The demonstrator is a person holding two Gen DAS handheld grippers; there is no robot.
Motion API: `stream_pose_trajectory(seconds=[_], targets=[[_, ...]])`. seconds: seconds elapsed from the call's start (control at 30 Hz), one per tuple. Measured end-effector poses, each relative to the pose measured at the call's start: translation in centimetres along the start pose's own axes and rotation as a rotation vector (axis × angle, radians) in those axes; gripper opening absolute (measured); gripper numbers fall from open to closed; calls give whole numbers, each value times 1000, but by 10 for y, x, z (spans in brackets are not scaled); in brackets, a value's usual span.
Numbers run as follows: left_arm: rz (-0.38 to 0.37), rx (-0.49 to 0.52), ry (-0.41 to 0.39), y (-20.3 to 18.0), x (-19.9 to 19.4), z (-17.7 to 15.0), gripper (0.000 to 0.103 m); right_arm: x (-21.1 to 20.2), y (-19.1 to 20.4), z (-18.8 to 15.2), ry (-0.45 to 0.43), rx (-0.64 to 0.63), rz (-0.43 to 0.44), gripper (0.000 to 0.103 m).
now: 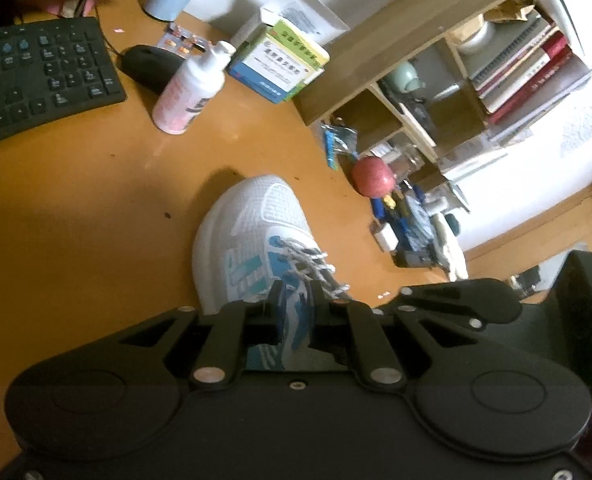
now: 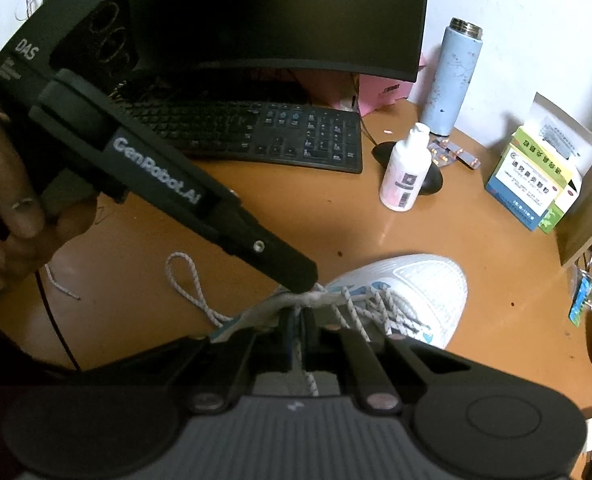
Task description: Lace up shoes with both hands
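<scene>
The white-and-blue shoe (image 2: 408, 292) sits on the desk (image 2: 255, 208), toe pointing away. The right gripper (image 2: 300, 332) is clenched on a lace (image 2: 310, 376). The left gripper (image 2: 306, 280), slanting down from the left hand (image 2: 11, 204), pinches the shoe's tongue (image 1: 293, 320). Beyond, the wooden organizer (image 1: 416, 60) holds books (image 1: 524, 68) and clutter.

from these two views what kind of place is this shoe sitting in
Most likely a home or office computer desk: the shoe sits on a wooden desktop with a keyboard and monitor, beside a shelf unit holding books.
</scene>
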State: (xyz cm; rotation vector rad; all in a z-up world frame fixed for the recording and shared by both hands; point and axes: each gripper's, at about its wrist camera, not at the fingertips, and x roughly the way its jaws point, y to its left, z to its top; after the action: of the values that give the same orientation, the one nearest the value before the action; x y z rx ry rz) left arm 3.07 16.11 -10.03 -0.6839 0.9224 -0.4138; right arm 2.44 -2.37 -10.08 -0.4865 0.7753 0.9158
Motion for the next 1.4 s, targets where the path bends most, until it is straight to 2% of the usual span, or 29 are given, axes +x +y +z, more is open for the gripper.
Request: stream_pose_trajectory(seconds=[0.2,0.23,0.27,0.33,0.57,0.67,0.73,0.77,0.8,1.03,1.07,1.1,1.17,1.4], targets=[[7,-3,-27,-2,-5,0,0,-1,2,-1,-14,7,-14,6],[12,5,-32,-3,-8,0,0,-2,2,-2,-18,10,-22,11],[23,15,-36,-4,-10,0,0,-3,3,-3,-21,11,-34,22],[43,41,-48,-7,-15,0,0,-6,4,-8,-27,5,-71,27],[123,66,-131,1,-48,9,0,-16,9,-24,-47,-33,-153,27],[89,46,-121,4,-48,9,0,-17,10,-24,-57,-29,-150,28],[55,32,-108,1,-41,4,12,-17,11,-23,-57,-37,-149,28],[41,30,-99,-1,-37,2,25,-17,11,-23,-56,-39,-148,28],[47,32,-100,-4,-34,-1,29,-18,12,-22,-59,-40,-147,28],[43,-12,-69,-6,-10,-8,29,-21,16,-25,-54,-55,-159,31],[34,-15,-61,-5,-7,-9,25,-21,17,-25,-54,-57,-161,31],[39,-10,-62,-6,-6,-9,15,-22,18,-26,-55,-56,-162,31],[40,-3,-64,-8,-4,-10,3,-22,18,-27,-57,-59,-168,31],[70,38,-108,-16,-24,-7,0,-21,23,-29,-56,-108,-194,31]])
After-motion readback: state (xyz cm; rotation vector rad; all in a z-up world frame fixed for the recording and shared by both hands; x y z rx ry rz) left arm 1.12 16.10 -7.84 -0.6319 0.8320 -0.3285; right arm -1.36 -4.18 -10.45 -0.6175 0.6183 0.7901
